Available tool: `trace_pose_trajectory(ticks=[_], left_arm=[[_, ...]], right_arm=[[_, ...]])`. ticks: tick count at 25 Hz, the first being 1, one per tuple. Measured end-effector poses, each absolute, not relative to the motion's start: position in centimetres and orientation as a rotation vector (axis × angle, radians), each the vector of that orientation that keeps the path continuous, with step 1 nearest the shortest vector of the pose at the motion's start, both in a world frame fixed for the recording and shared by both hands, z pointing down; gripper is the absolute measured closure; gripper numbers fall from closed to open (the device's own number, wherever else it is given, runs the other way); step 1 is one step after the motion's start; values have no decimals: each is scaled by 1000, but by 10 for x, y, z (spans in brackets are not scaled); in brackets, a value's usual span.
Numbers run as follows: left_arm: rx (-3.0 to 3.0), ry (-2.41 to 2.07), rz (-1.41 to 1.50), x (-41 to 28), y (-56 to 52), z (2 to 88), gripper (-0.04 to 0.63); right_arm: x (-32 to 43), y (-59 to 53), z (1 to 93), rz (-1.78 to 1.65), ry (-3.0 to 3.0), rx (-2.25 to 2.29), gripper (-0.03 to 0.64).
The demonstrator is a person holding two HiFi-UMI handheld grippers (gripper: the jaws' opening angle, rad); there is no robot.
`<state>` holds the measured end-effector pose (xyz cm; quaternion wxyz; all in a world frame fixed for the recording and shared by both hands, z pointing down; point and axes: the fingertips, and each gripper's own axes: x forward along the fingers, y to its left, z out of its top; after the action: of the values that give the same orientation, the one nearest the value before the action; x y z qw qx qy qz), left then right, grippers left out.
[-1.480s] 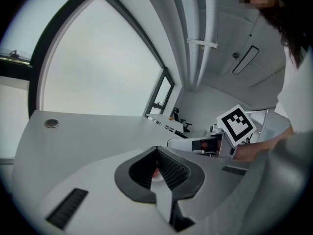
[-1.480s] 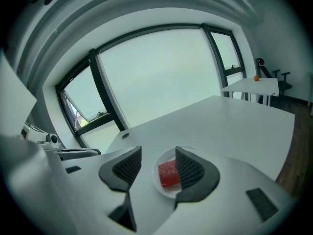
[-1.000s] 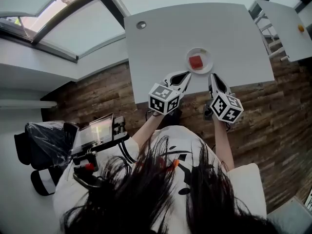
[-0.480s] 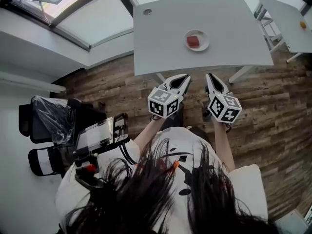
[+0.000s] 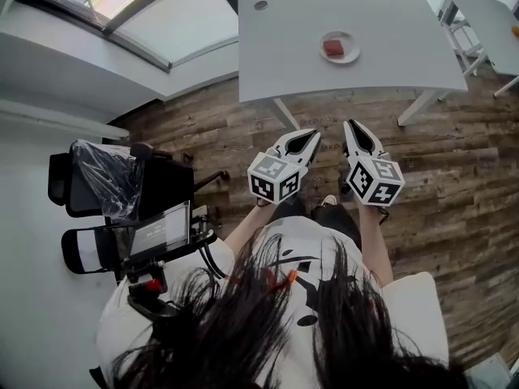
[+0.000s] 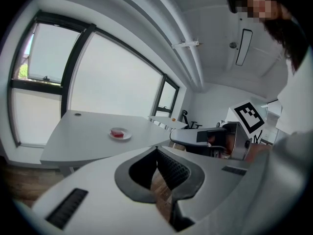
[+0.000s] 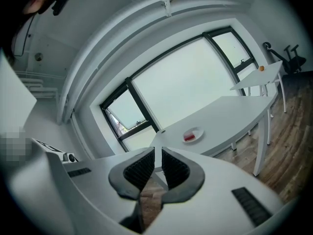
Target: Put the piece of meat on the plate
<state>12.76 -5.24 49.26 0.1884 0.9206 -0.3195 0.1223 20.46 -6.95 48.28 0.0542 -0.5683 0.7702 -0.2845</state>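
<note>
**Both tools closed and empty; meat lies on the plate**

Head view: the left tool (image 5: pixel 312 134) and right tool (image 5: pixel 350 124) hang over the wooden floor (image 5: pixel 454 160), well apart from the bench (image 5: pixel 381 14). There the piece of meat (image 5: pixel 333 49) lies on the plate (image 5: pixel 351 56).

Left gripper view: jaw tips meet, gripping nothing.

Right gripper view: jaws together, empty.

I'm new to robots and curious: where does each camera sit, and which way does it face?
Head view: on the person's head, facing steeply down; shows hair, forearms, left gripper and right gripper over the floor, table ahead.
Left gripper view: on the left gripper, facing along its shut jaws toward the table; right gripper at right.
Right gripper view: on the right gripper, facing along its shut jaws toward table and windows.
Shared: all three show the plate with the piece of meat.
</note>
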Motion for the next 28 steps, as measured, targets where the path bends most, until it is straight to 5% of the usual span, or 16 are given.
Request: trace_pose_trajectory(ticks=[28], left_arm=[[2597, -967, 234, -18, 113, 473, 591]], right_arm=[[50, 72, 453, -737, 2471, -1690, 568]])
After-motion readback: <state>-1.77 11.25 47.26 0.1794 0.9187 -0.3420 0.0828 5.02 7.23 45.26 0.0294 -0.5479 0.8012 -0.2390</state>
